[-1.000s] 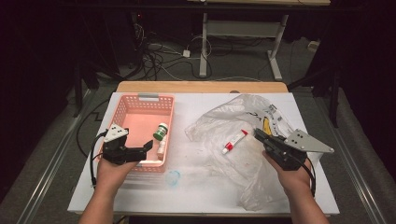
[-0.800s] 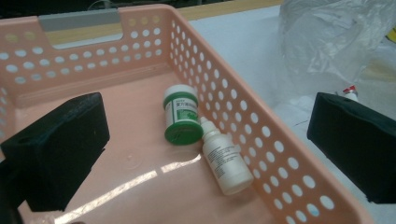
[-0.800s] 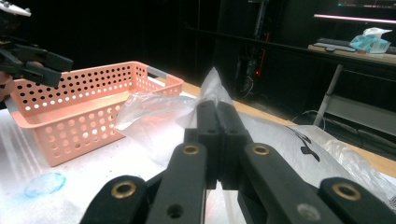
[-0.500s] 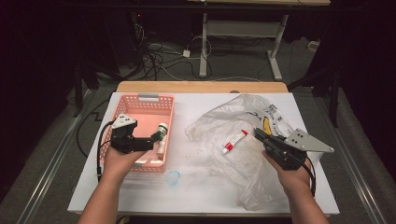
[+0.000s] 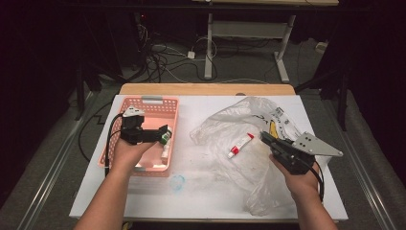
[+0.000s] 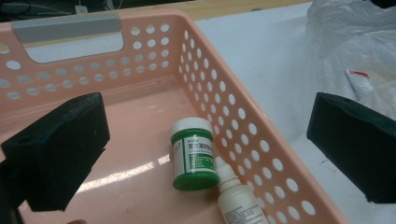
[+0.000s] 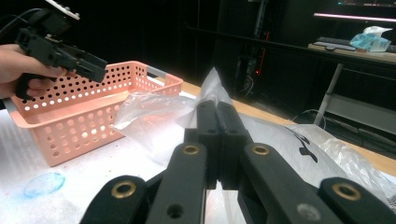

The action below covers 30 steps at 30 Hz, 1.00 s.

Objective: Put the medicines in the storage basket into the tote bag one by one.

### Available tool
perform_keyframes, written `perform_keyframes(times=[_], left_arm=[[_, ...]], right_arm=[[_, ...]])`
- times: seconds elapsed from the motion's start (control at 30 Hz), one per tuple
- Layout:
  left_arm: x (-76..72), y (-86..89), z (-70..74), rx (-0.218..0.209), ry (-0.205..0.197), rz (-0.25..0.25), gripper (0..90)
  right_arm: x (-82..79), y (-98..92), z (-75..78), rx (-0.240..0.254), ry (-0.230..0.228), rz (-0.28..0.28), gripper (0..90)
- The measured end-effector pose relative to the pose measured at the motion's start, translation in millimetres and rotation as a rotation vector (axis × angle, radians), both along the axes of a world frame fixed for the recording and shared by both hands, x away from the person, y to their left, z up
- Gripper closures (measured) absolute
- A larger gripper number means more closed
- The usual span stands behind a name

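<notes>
The left gripper (image 5: 165, 134) hangs over the pink basket (image 6: 243, 121) with its jaws spread wide and nothing between them. The green-capped jar (image 6: 194, 154) and a white dropper bottle (image 6: 238, 200) lie in the basket, touching by its perforated wall. The next reach should clear that wall before heading for the red-and-white tube (image 5: 240, 145) on the crinkled clear plastic bag (image 5: 225, 127). The right gripper (image 7: 217, 114) is pressed together on the thin film, best held steady.

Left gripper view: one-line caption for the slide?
Open left gripper above the pink basket, which holds a green-capped jar and a white dropper bottle.
</notes>
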State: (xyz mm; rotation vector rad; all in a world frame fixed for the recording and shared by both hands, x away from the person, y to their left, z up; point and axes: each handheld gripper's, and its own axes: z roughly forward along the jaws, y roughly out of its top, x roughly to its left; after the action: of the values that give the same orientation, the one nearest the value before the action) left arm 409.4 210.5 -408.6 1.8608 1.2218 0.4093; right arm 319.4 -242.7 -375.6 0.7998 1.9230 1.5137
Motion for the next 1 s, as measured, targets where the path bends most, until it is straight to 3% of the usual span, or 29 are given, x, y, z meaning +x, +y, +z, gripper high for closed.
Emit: perform_keyframes(times=[0.1,0.2,0.53,0.8,1.0], left_arm=[[6.8,-0.8,-2.9,0.014,0.020,0.002,0.0],[15.6,0.2,-7.0,0.019,0.065,0.003,0.0],[37.0,-3.0,-18.7,0.088,0.169,0.003,0.5],[50.5,-7.3,-26.0,0.131,0.264,-0.005,5.7],[56.1,-9.0,-29.4,0.127,0.320,-0.025,15.1]], right_arm=[[0.2,0.2,-0.2,0.001,-0.001,0.001,90.0],[0.2,-0.4,-0.1,0.001,0.001,0.001,90.0],[0.7,-1.1,-0.5,0.000,0.000,0.000,90.0],[0.8,-1.7,-0.6,0.003,0.002,-0.001,90.0],[0.9,-1.9,-0.6,0.001,0.001,-0.001,90.0]])
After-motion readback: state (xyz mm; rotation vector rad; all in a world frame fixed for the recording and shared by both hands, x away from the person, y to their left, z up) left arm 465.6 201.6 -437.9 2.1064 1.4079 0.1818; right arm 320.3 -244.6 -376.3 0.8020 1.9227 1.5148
